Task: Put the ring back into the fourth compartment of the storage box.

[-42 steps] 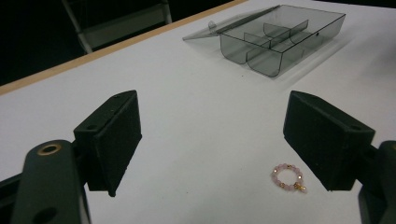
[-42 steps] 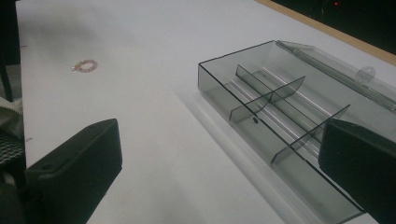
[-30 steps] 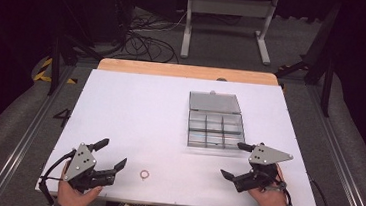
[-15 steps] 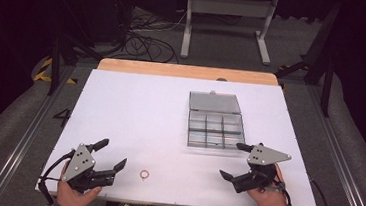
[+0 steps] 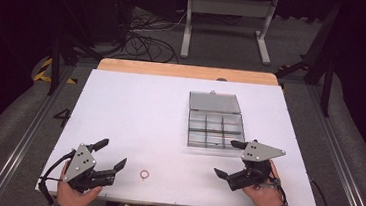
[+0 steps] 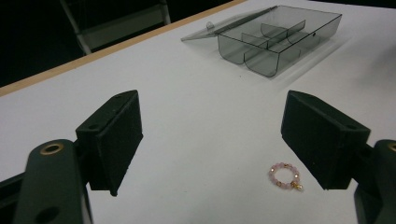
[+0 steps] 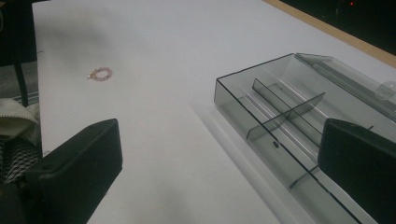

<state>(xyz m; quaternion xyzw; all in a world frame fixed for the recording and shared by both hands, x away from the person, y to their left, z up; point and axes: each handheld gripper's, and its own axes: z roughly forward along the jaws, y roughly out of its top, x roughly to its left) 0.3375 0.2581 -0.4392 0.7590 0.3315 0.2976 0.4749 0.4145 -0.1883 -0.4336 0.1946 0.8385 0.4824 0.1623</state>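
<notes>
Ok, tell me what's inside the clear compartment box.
The clear compartment box lies open with its lid flat behind; the compartments in sight look empty. In the right gripper view a jaw covers part of the near compartments. The bead ring lies outside, on the table.

1. A small ring (image 6: pixel 285 176) of pale pink beads with gold spacers and one tiny pearl-like charm lies flat on the white worktop (image 5: pixel 135 109), near its front edge and left of centre. Nothing touches it.
2. A clear grey plastic box (image 5: pixel 215 129) stands right of centre, well apart from the ring. Its hinged lid (image 5: pixel 214 102) lies folded open and flat behind it. Thin dividers split the box into compartments, all of them bare.
</notes>
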